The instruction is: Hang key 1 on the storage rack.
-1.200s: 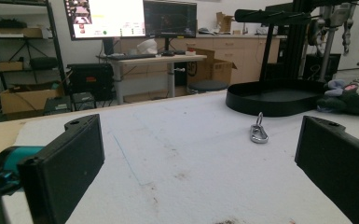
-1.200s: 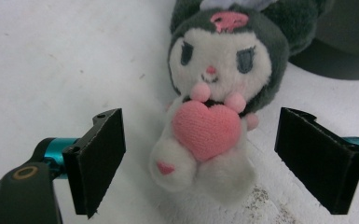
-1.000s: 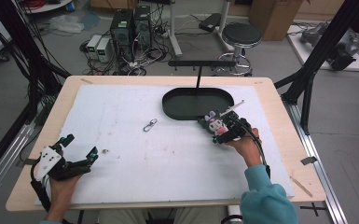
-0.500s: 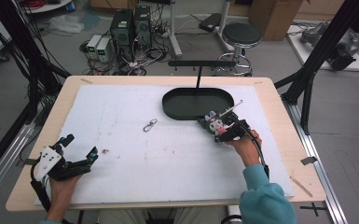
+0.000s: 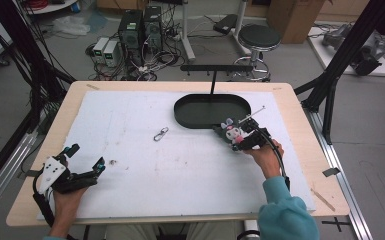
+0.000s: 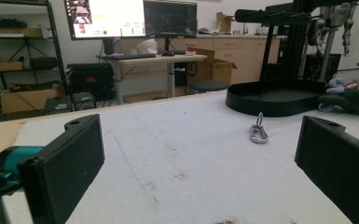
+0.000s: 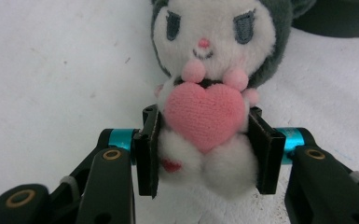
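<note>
This is a lab, a room for tests with machines. The desk [image 5: 300, 165] stands inside a black metal frame [image 5: 340, 65] with many cables [image 5: 25, 65] hanging down. Computer boxes [image 5: 140, 27] sit on the grey floor [image 5: 290, 65] in a tangle of wires, next to a round stool [image 5: 259, 37]. Farther back are two big screens [image 6: 130, 18], a shelf [image 6: 21, 46] and cardboard boxes [image 6: 212, 70].
</note>
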Motion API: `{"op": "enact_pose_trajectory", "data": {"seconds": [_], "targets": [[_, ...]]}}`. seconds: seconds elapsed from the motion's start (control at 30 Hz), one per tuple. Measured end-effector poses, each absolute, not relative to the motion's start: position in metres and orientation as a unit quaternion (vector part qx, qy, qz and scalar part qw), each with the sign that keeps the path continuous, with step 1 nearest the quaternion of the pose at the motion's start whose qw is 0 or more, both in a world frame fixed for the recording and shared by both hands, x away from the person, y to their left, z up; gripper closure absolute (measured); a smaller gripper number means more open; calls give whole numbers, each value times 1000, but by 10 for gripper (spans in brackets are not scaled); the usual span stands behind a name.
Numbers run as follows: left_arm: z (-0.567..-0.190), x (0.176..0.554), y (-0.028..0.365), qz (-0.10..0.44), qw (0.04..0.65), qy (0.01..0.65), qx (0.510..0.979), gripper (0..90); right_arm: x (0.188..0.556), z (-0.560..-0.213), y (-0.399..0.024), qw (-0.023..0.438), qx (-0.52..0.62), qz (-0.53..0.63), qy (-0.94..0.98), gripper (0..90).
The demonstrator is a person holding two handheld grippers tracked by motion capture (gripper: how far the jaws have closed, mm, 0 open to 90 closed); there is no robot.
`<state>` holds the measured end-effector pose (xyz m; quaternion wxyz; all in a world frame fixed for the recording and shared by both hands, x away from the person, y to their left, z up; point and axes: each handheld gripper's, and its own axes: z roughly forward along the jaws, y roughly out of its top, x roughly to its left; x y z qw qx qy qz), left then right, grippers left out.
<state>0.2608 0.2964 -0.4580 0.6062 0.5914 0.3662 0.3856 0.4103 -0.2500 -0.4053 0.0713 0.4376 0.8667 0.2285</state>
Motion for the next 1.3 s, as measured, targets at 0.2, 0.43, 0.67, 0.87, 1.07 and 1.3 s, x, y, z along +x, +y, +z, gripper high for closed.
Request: {"op": "enact_pose_trajectory", "data": {"seconds": [0.2, 0.43, 0.67, 0.87, 1.07, 1.3], "targets": [[-458, 261, 296, 386, 607, 366, 591, 17, 409, -400, -255, 70, 440, 257, 858, 543], [-458, 261, 296, 385, 607, 366, 591, 17, 407, -392, -264, 74, 447, 293, 842, 544], [-458, 261, 296, 386, 607, 366, 591, 17, 407, -379, -276, 89, 456, 327, 823, 543], [-458, 261, 296, 386, 606, 366, 592, 17, 408, -363, -284, 112, 459, 357, 806, 543], [-458, 261, 296, 386, 606, 366, 592, 17, 408, -357, -293, 122, 466, 381, 789, 543], [-458, 261, 296, 386, 606, 366, 591, 17, 411, -352, -302, 129, 466, 405, 776, 543]]}}
